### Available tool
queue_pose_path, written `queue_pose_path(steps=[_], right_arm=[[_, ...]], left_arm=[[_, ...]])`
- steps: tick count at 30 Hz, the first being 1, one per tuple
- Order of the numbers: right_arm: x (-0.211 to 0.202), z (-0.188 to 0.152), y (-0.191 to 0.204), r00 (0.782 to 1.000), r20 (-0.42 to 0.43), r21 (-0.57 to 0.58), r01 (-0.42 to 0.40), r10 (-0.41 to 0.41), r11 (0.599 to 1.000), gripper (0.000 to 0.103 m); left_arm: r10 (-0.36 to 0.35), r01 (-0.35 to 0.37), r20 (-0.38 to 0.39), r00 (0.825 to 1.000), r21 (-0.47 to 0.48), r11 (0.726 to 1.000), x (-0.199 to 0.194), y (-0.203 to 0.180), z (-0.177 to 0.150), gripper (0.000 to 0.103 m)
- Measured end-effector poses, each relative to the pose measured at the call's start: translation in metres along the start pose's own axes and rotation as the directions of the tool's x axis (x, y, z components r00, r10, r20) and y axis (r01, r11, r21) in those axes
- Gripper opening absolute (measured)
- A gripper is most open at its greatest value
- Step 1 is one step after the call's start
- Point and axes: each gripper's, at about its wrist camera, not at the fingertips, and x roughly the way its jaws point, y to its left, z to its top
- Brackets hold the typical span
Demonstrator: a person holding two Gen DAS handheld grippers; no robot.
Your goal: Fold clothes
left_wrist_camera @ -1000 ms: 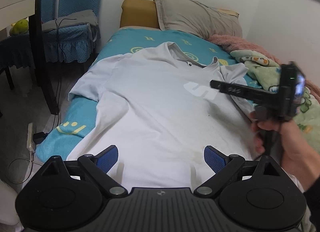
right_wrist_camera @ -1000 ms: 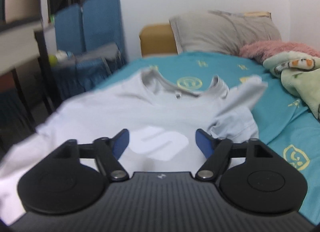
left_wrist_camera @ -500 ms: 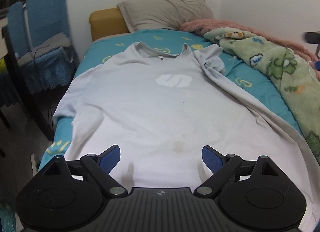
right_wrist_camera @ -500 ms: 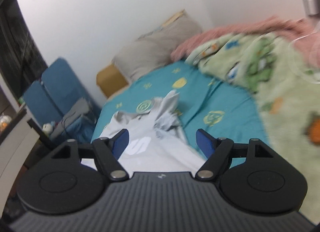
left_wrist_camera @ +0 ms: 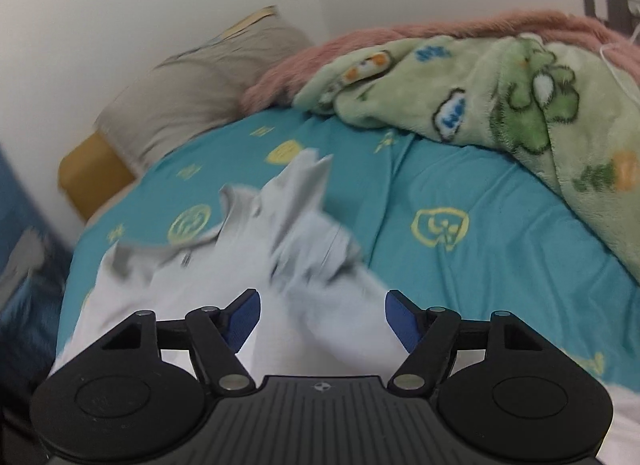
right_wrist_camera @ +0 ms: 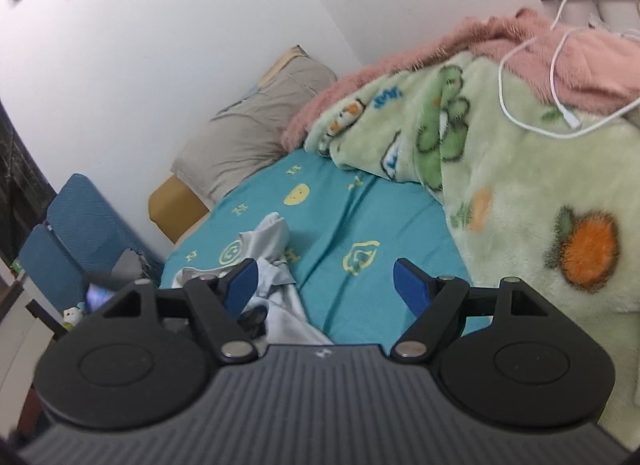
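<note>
The white shirt (left_wrist_camera: 280, 257) lies on the teal sheet (left_wrist_camera: 460, 273), its sleeve rumpled short of the grey pillow (left_wrist_camera: 200, 93). The left gripper (left_wrist_camera: 322, 317) is closing with nothing pinched yet; the right gripper (right_wrist_camera: 325, 285) is wide, empty. Judged: reaching for the sleeve; next, a clean pinch.

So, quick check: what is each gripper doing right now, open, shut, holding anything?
Left gripper: jaws closing, white shirt lies beyond them, nothing gripped.
Right gripper: open, holding nothing.

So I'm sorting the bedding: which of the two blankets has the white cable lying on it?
Both do: the white cable runs over the pink blanket by the wall onto the green cartoon-print blanket.
</note>
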Motion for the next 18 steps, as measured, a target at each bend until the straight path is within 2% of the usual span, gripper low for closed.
queue_pose_path(steps=[2,4,6,7,8,11,13,14,15,16,17,18], right_arm=[[0.014,-0.001,-0.008,1.0,-0.016,0.007,0.01,-0.009,1.0,0.077],[0.028,-0.003,-0.015,0.999,-0.034,0.009,0.022,-0.021,1.0,0.077],[0.041,-0.006,-0.02,0.998,-0.053,0.008,0.035,-0.034,0.999,0.077],[0.047,-0.007,-0.022,0.997,-0.062,0.008,0.041,-0.041,0.999,0.077],[0.053,-0.009,-0.023,0.996,-0.074,0.013,0.043,-0.042,0.999,0.077],[0.06,-0.011,-0.026,0.995,-0.091,0.028,0.037,-0.034,0.999,0.077],[0.058,-0.011,-0.024,0.996,-0.084,0.022,0.033,-0.031,0.999,0.077],[0.056,-0.011,-0.023,0.996,-0.079,0.016,0.032,-0.031,0.999,0.077],[0.055,-0.011,-0.021,0.997,-0.075,0.011,0.034,-0.033,0.999,0.077],[0.053,-0.011,-0.02,0.997,-0.07,0.007,0.035,-0.035,0.999,0.077],[0.052,-0.01,-0.019,0.997,-0.067,0.005,0.037,-0.036,0.999,0.077],[0.051,-0.01,-0.018,0.997,-0.064,0.004,0.038,-0.038,0.999,0.077]], left_arm=[[0.022,-0.021,-0.008,1.0,0.093,0.995,0.028,-0.01,0.011,0.071],[0.062,-0.053,-0.039,0.997,0.182,0.982,0.056,-0.018,0.016,0.06],[0.079,-0.059,-0.085,0.993,0.22,0.974,0.079,-0.019,0.017,0.036],[0.071,-0.052,-0.085,0.994,0.204,0.978,0.082,-0.015,0.017,0.028],[0.061,-0.046,-0.08,0.995,0.183,0.982,0.084,-0.01,0.016,0.014],[0.034,-0.033,-0.02,0.999,0.022,0.999,0.07,0.014,0.017,0.008],[0.019,-0.015,0.023,1.0,-0.164,0.986,0.051,0.041,0.014,0.007],[0.013,0.001,0.047,0.999,-0.275,0.962,0.039,0.057,0.01,0.007],[0.022,-0.002,0.048,0.999,-0.39,0.921,0.032,0.072,-0.002,0.006],[0.034,-0.009,0.042,0.999,-0.5,0.866,0.025,0.088,-0.015,0.006],[0.046,-0.016,0.034,0.998,-0.602,0.798,0.019,0.103,-0.029,0.006],[0.056,-0.022,0.026,0.998,-0.696,0.718,0.013,0.118,-0.042,0.006]])
